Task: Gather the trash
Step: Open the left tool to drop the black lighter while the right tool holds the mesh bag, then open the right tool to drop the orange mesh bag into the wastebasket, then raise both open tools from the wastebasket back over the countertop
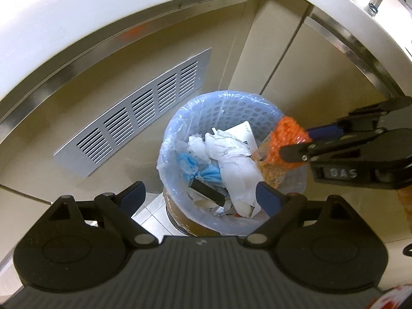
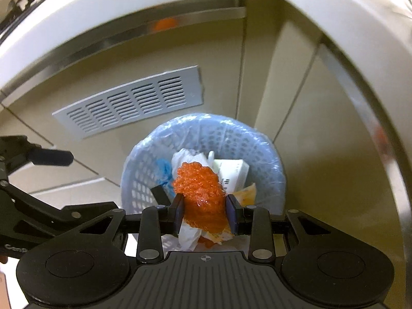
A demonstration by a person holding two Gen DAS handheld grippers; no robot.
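Observation:
A blue perforated waste basket (image 1: 231,100) (image 2: 206,121) lined with a clear bag stands on the floor below both grippers. Inside lie crumpled white wrappers (image 1: 231,157), a blue scrap (image 1: 198,170), a black stick (image 1: 208,191) and a white card (image 2: 231,170). My right gripper (image 2: 205,211) (image 1: 296,143) is shut on a wad of orange mesh (image 2: 200,188) (image 1: 288,134) and holds it over the basket's right side. My left gripper (image 1: 200,195) is open wide above the basket's near rim, with nothing between its fingers. One left finger (image 2: 51,157) shows in the right wrist view.
A grey vent grille (image 1: 134,118) (image 2: 128,105) is set in the beige cabinet panel behind the basket. A white counter edge (image 1: 77,13) with a metal strip curves overhead. A brown round object (image 1: 180,219) sits beside the basket's foot on pale floor tiles.

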